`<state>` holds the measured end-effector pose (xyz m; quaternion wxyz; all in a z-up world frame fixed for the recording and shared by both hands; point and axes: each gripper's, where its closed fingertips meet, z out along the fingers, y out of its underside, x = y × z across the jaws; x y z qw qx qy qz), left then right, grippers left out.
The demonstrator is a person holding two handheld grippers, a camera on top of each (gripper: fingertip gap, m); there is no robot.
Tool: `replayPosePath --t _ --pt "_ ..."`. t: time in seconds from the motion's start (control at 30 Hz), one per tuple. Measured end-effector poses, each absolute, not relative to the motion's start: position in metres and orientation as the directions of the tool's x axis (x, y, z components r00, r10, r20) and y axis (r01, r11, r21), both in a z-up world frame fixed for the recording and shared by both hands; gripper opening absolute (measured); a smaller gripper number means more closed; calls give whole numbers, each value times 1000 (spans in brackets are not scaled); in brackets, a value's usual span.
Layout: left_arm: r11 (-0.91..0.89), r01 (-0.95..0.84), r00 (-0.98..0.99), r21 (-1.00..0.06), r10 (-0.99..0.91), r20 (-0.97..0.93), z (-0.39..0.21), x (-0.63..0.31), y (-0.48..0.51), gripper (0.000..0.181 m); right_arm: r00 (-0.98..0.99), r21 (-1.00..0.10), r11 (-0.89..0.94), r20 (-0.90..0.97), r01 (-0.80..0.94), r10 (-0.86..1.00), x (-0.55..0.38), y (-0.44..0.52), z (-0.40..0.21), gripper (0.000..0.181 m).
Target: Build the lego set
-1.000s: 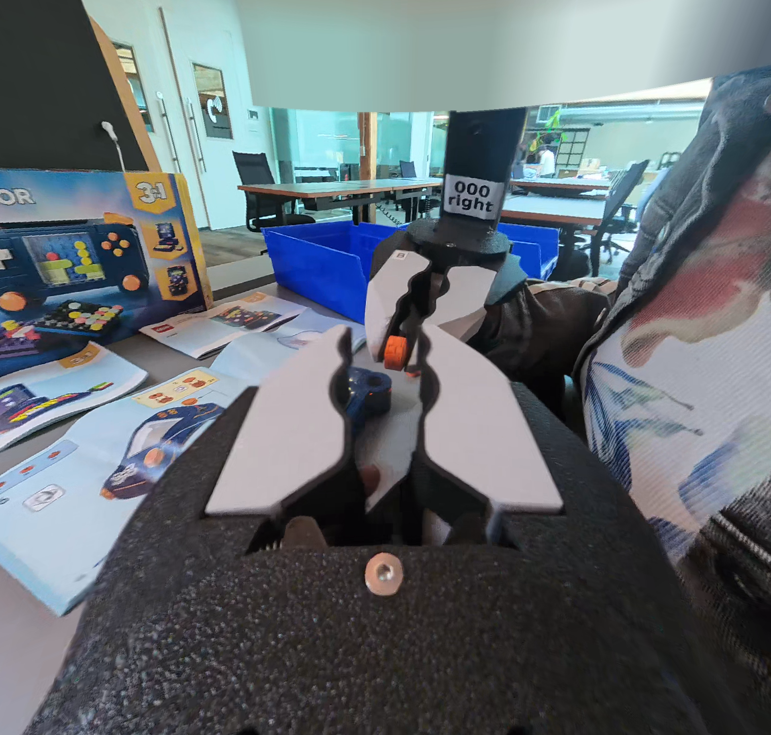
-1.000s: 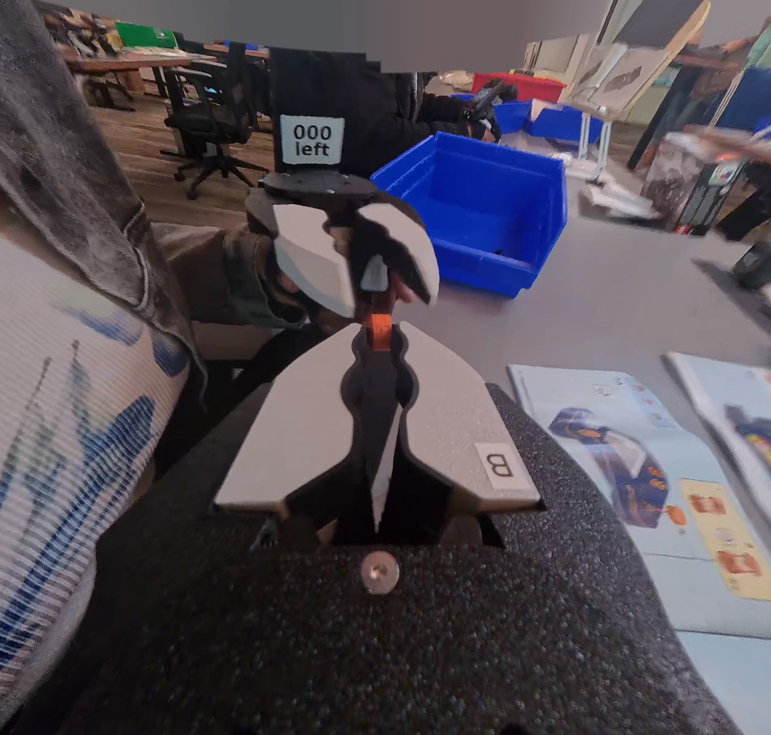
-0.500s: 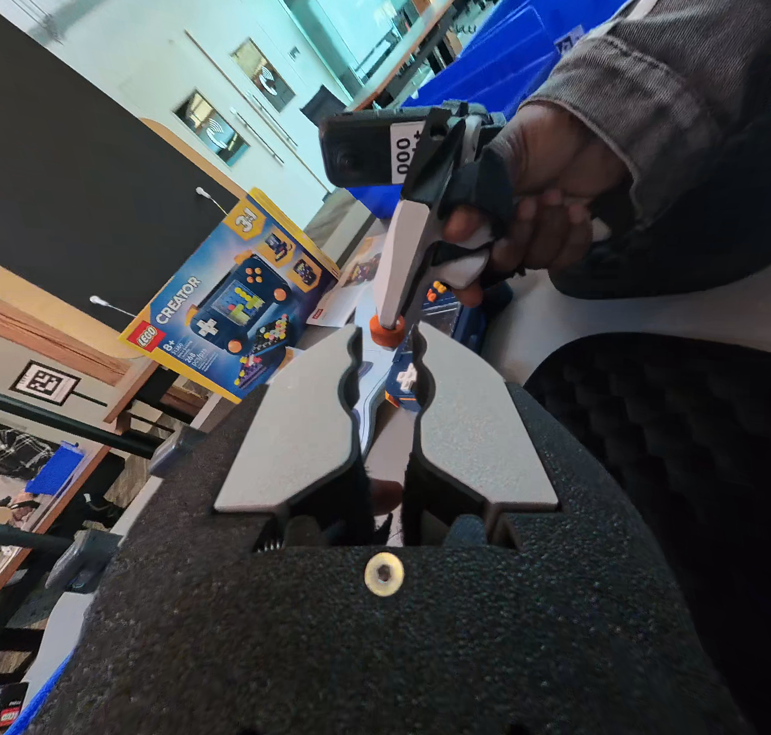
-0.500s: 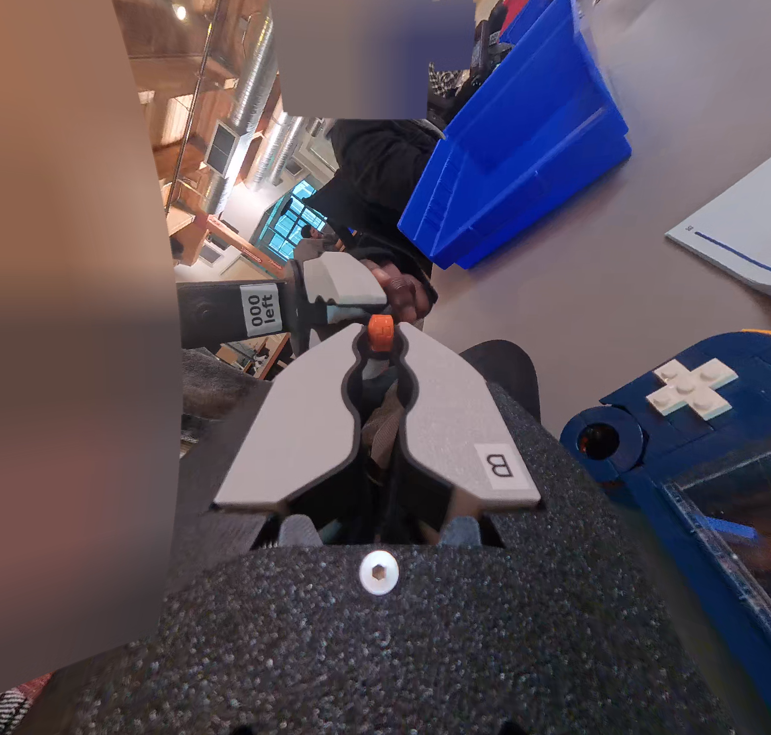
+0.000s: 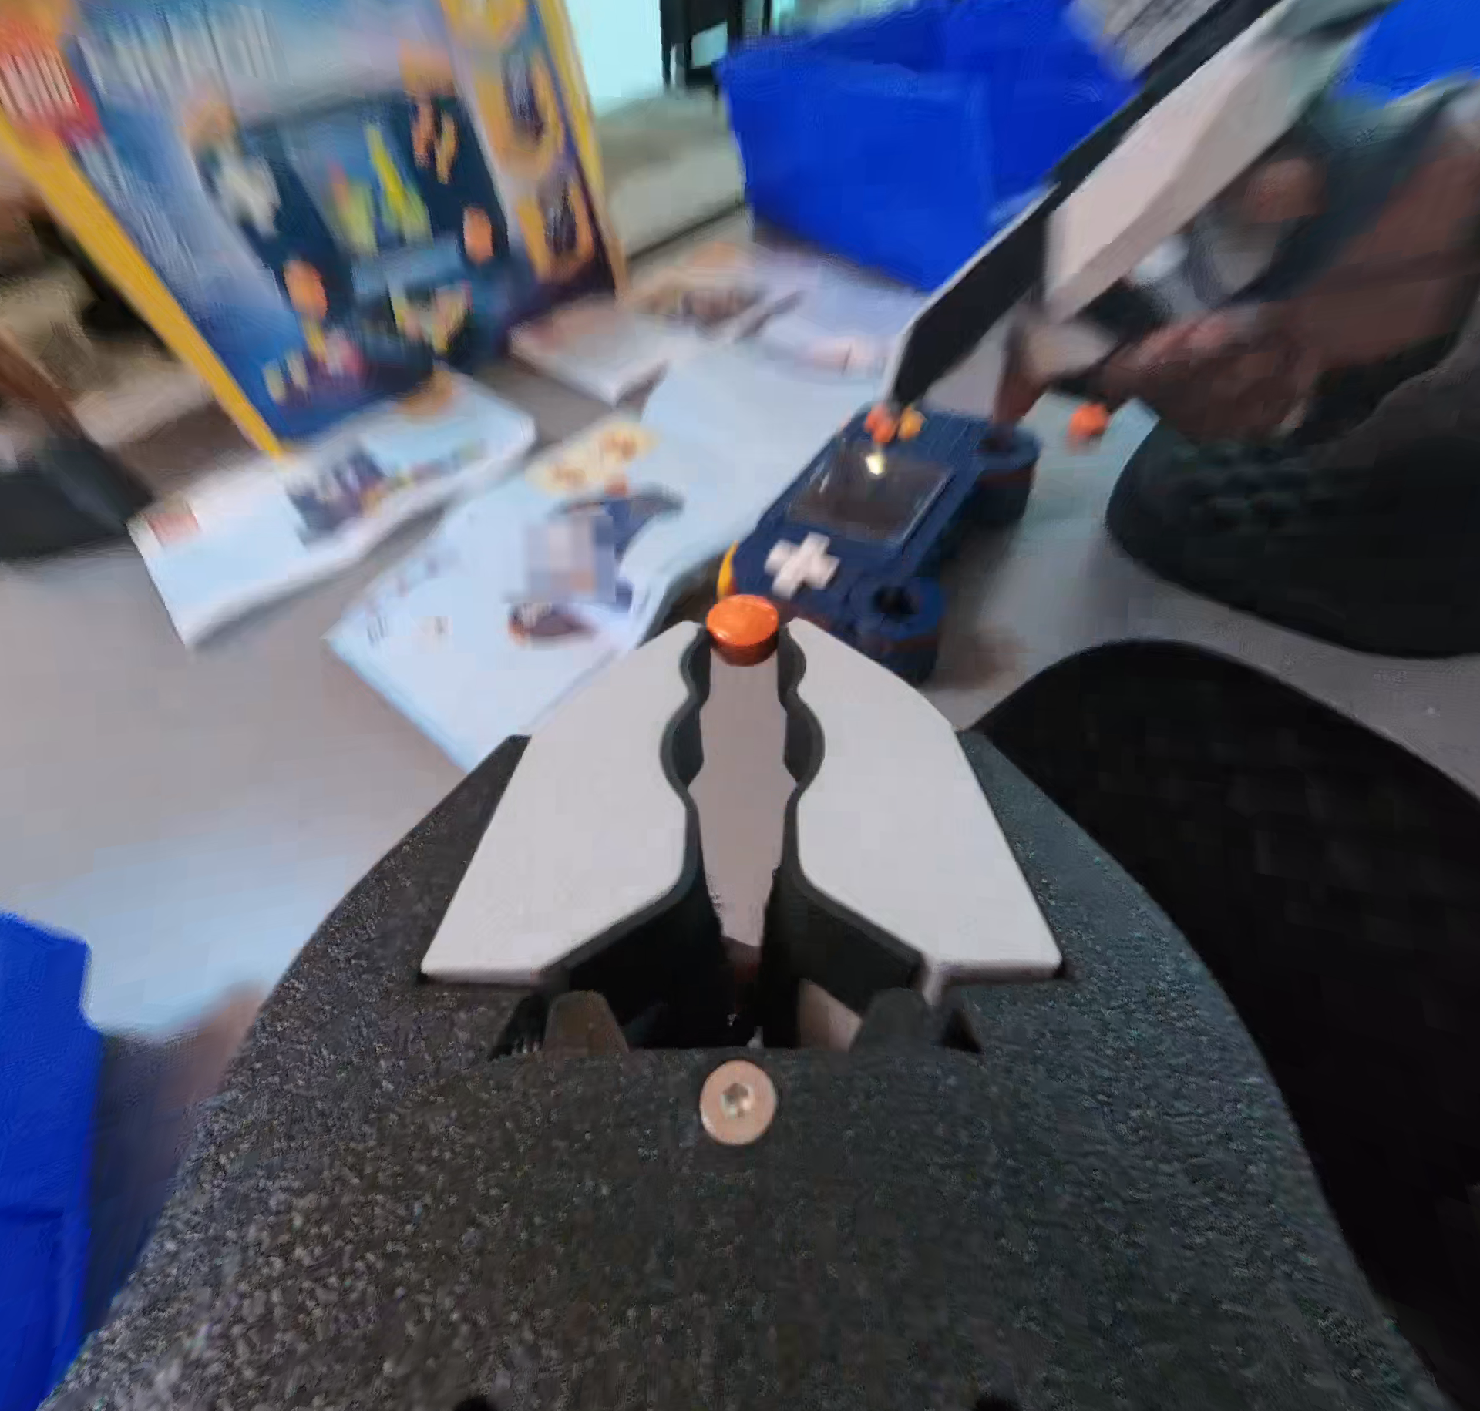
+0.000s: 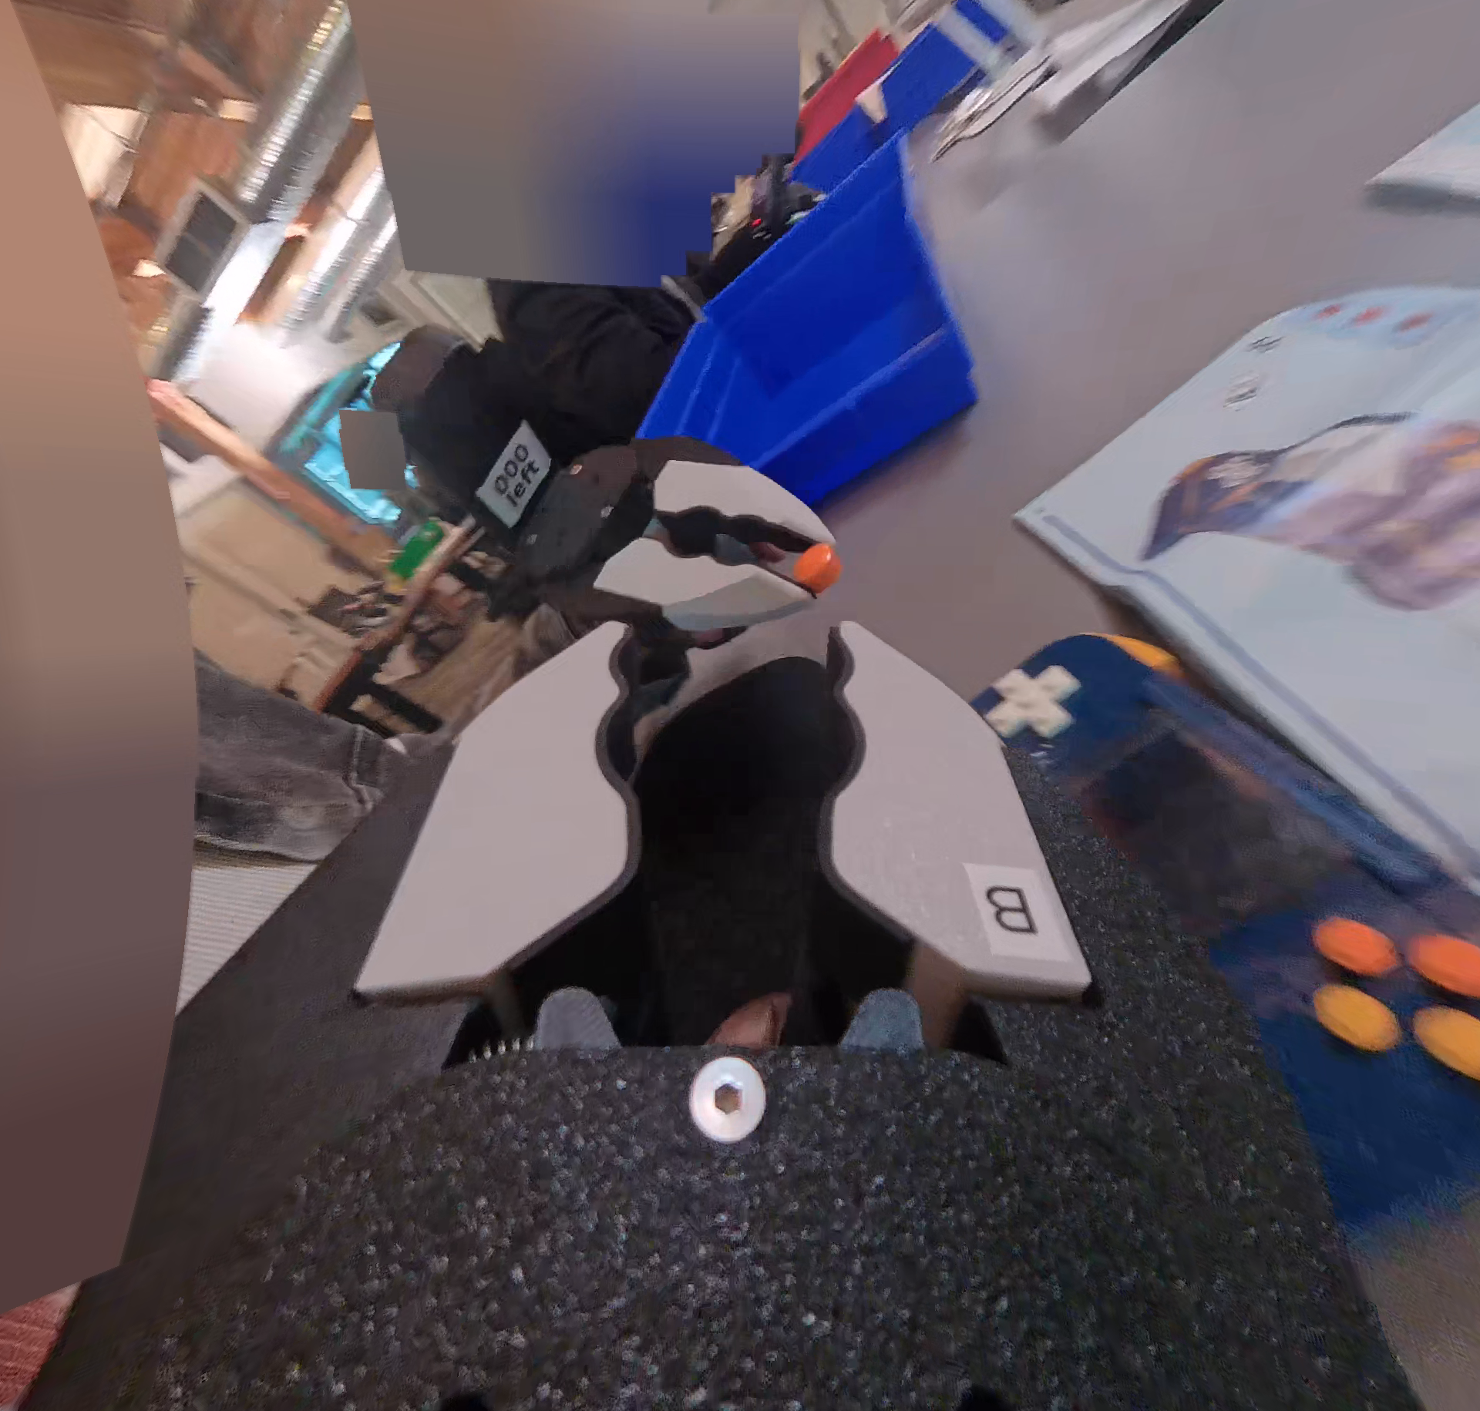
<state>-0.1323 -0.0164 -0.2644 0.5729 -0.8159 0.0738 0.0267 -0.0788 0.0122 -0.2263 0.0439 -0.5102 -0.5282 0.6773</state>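
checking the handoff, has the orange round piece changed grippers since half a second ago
Yes. The orange round piece now sits pinched in the left gripper; the right gripper, which held it earlier, is open and empty.

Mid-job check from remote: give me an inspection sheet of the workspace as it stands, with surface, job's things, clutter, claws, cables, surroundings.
Surface: grey table, flat.
Job's things: dark blue lego console lying on the table with a white cross piece on top; small orange round piece pinched in the left claw.
Clutter: open instruction booklets beside the console; set box standing behind; blue bin.
Claws: left claw shut on the orange round piece; right claw open, empty, beside the console.
Cables: nothing seen.
Surroundings: blurred office, further desks.
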Motion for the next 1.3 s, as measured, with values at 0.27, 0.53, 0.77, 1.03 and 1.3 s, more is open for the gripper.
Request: replayPosePath --t 0.27,0.53,0.77,1.03,1.3 --pt "-657 -6 993 -754 -91 72 -323 -158 -19 16 -315 -848 -388 -503 360 805 -52 78 -229 41" --pt "-691 -2 995 -723 -76 70 -336 -158 -21 21 -231 -884 -101 -227 456 946 -7 126 -254 55" --pt "-606 39 999 -795 25 30 -311 -171 -24 48 -176 -781 32 -101 623 979 44 166 -288 39" --pt "33 15 984 -999 176 21 -200 -159 -19 48 -278 -710 130 -97 693 956 38 141 -319 25" --pt "52 -51 997 -997 61 -48 -202 -119 -4 47 -292 -682 179 -53 709 955 30 140 -334 15"
